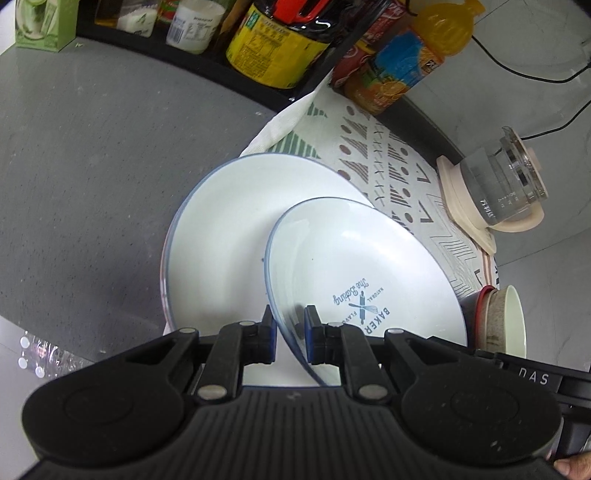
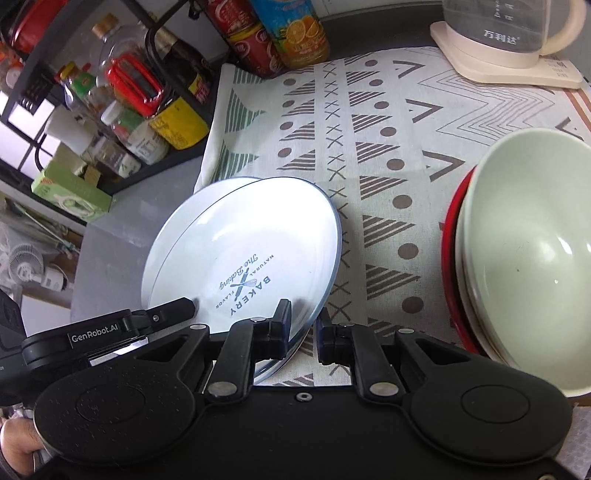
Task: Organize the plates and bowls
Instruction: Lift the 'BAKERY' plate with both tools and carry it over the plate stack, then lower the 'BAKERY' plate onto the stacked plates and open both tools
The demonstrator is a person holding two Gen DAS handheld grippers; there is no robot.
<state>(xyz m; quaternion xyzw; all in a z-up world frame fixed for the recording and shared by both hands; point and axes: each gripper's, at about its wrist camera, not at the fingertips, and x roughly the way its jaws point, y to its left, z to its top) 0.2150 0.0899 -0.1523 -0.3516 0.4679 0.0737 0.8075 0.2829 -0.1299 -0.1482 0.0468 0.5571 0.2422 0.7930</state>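
A white plate with a blue rim and a "BAKERY" print (image 1: 369,266) (image 2: 251,240) hangs tilted just over a larger white blue-rimmed plate (image 1: 229,229) (image 2: 173,229), which lies on the patterned cloth. My left gripper (image 1: 290,317) is shut on the printed plate's near rim. My right gripper (image 2: 304,314) is shut on the same plate's rim at another spot. To the right stands a stack of bowls, a pale green bowl (image 2: 528,251) (image 1: 513,317) nested in a red one (image 2: 448,236).
The patterned cloth (image 2: 388,129) covers the grey counter. A glass kettle on a cream base (image 2: 509,37) (image 1: 506,184) stands at the back right. A black rack with bottles and jars (image 2: 129,92) lines the back left, with drink bottles (image 2: 291,33) beside it.
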